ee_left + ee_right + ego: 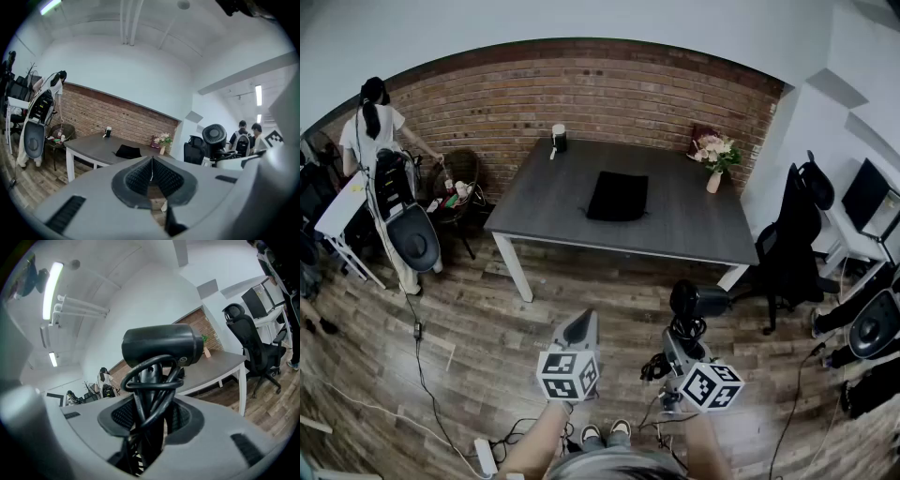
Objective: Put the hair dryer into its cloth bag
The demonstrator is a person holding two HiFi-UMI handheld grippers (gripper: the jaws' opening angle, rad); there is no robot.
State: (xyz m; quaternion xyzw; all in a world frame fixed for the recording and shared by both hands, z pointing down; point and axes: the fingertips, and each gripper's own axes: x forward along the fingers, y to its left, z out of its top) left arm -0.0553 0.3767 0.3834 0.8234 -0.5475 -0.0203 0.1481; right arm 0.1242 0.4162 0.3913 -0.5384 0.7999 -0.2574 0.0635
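My right gripper (682, 339) is shut on the black hair dryer (159, 345) by its handle, with the black cord looped round the handle between the jaws. In the head view the hair dryer (696, 301) stands upright above the wooden floor, well short of the table. The black cloth bag (618, 196) lies flat in the middle of the grey table (684, 230). My left gripper (580, 328) is shut with nothing in it, beside the right one. The bag (128, 151) also shows far off in the left gripper view.
A black office chair (792, 239) stands at the table's right end. A vase of flowers (715, 156) and a cup (559, 138) sit on the table's far side. A person (375, 131) stands at the left by a cluttered side table. Cables (427, 375) trail on the floor.
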